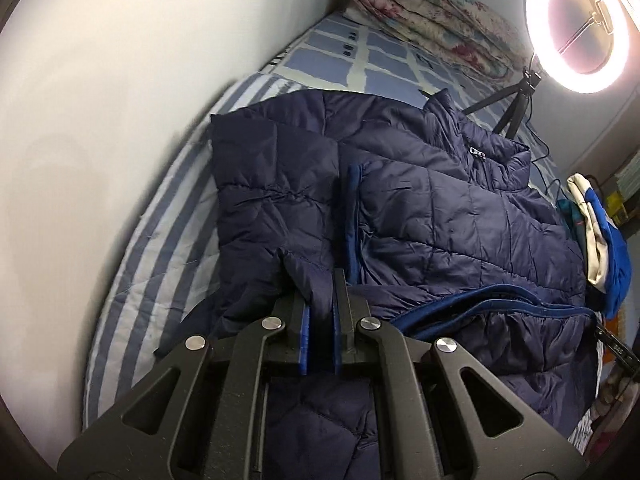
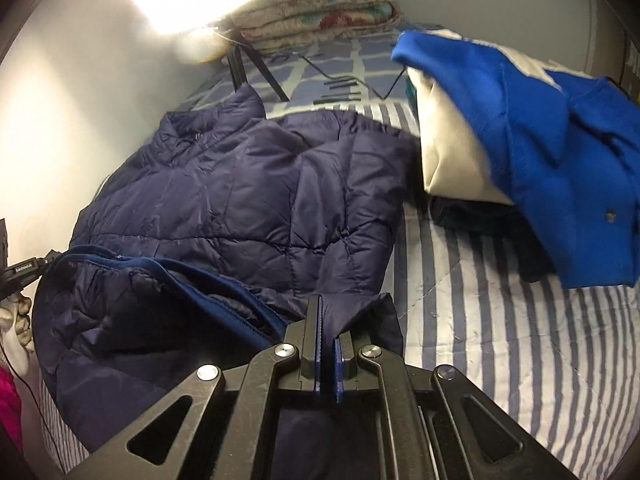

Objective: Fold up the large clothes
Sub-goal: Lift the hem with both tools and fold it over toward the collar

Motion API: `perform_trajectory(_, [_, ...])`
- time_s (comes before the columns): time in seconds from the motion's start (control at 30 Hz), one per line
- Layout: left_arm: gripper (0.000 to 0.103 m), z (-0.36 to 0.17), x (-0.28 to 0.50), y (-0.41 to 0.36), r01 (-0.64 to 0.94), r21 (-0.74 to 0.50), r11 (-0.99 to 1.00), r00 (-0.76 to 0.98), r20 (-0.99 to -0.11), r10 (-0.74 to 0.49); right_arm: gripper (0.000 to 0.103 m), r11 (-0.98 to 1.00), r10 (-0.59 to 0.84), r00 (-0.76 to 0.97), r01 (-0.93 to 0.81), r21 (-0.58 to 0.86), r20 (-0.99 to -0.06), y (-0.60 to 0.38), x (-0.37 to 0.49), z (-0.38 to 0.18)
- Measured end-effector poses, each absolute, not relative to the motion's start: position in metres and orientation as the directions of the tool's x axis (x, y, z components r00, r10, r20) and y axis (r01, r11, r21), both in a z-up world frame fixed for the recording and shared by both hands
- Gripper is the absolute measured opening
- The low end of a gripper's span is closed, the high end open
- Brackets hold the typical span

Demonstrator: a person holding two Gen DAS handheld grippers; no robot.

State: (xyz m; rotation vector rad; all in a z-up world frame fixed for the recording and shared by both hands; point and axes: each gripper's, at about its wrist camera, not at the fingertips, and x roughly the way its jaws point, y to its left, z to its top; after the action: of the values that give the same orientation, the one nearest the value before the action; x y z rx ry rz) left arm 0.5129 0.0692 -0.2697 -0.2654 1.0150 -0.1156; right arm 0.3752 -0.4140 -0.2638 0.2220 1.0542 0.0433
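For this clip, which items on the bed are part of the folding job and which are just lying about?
In the job:
navy quilted puffer jacket
left gripper, shut on its fabric
right gripper, shut on its fabric

Lying about:
blue and cream garment pile
folded floral quilt
ring light on tripod
striped bedsheet

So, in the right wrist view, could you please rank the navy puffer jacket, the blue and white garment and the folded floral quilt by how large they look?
1. navy puffer jacket, the largest by far.
2. blue and white garment, though it lies nearer the camera than the quilt.
3. folded floral quilt, smallest, but farthest away, so its true size is unsure.
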Motion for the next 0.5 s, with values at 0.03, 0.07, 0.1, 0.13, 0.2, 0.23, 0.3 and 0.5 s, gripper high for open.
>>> perform_trajectory(0.03, [0.011, -0.269, 0.513, 0.070, -0.019, -0.285, 0.958, 0.520, -0.822, -0.234, 0.003, 0.975, 0.152, 0.498, 0.067, 0.212, -0.854, -0.415, 0.375, -0.265])
perform_trajectory(0.07, [0.016, -0.267, 0.515, 0.072, -0.018, -0.295, 0.955, 0.515, -0.822, -0.244, 0.003, 0.973, 0.161, 0.501, 0.062, 0.221, -0.850, -0.418, 0.375, -0.264])
perform_trajectory(0.1, [0.021, -0.264, 0.515, 0.076, -0.017, -0.311, 0.950, 0.514, -0.818, -0.259, 0.008, 0.971, 0.173, 0.502, 0.059, 0.232, -0.848, -0.419, 0.373, -0.262])
perform_trajectory(0.13, [0.024, -0.260, 0.515, 0.078, -0.016, -0.327, 0.945, 0.519, -0.811, -0.271, 0.011, 0.965, 0.196, 0.504, 0.051, 0.256, -0.841, -0.421, 0.372, -0.259])
perform_trajectory(0.2, [0.042, -0.248, 0.515, 0.087, -0.014, -0.369, 0.929, 0.529, -0.792, -0.306, 0.026, 0.951, 0.245, 0.520, 0.037, 0.308, -0.818, -0.428, 0.366, -0.251])
perform_trajectory(0.23, [0.046, -0.242, 0.515, 0.091, -0.009, -0.384, 0.923, 0.537, -0.781, -0.320, 0.029, 0.944, 0.263, 0.533, 0.031, 0.329, -0.804, -0.431, 0.363, -0.246])
perform_trajectory(0.3, [0.057, -0.228, 0.511, 0.098, -0.016, -0.360, 0.933, 0.573, -0.768, -0.287, 0.053, 0.933, 0.281, 0.565, 0.027, 0.358, -0.775, -0.439, 0.357, -0.236])
perform_trajectory(0.5, [0.057, -0.230, 0.510, 0.105, 0.053, -0.261, 0.964, 0.553, -0.796, -0.246, 0.060, 0.945, 0.227, 0.621, 0.047, 0.324, -0.750, -0.467, 0.334, -0.225])
